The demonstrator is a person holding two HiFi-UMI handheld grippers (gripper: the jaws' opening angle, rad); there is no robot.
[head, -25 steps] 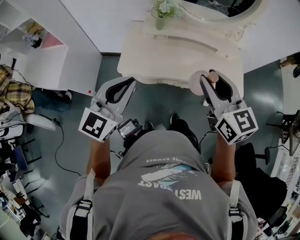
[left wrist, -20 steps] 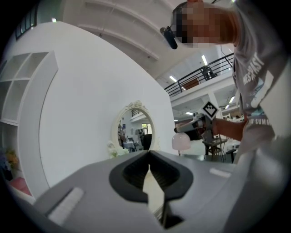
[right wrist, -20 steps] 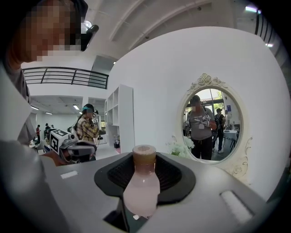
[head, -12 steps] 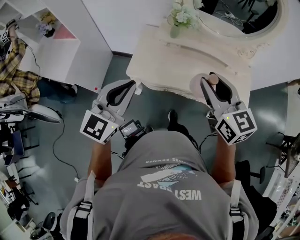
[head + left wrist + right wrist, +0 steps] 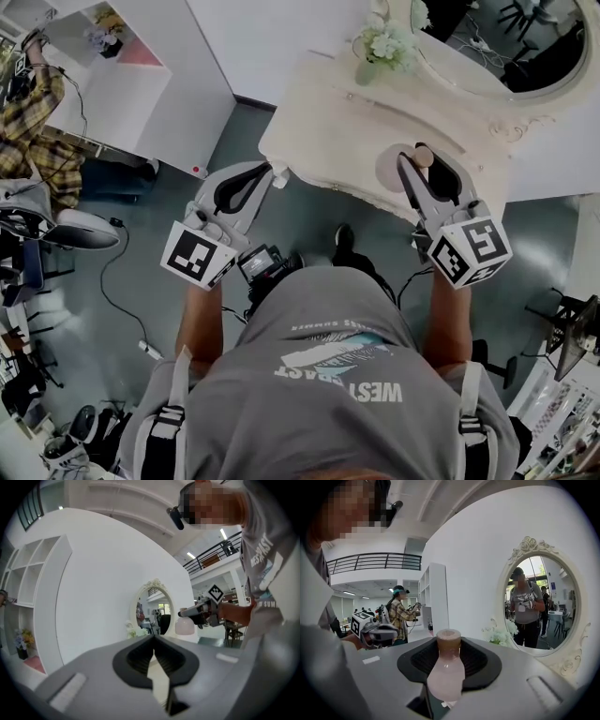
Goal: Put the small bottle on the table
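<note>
Between the right gripper's [image 5: 419, 164] jaws: small pink bottle [image 5: 446, 667], clamped near the neck, cap up, body hanging below the tips, roughly above the front edge of the cream dressing table [image 5: 319, 112]. The left gripper [image 5: 153, 639] is off to its left, jaws closed together with nothing in them. My call: carry further in over bare tabletop, clear of the flower vase [image 5: 380, 47] beyond the tips. Lower upright until the base sits flat, then release. Round body looks tippy, so don't let go early.

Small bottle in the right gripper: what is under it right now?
The cream dressing table, near its front edge, lies under the small bottle. The right gripper and bottle cover the spot directly beneath.
</note>
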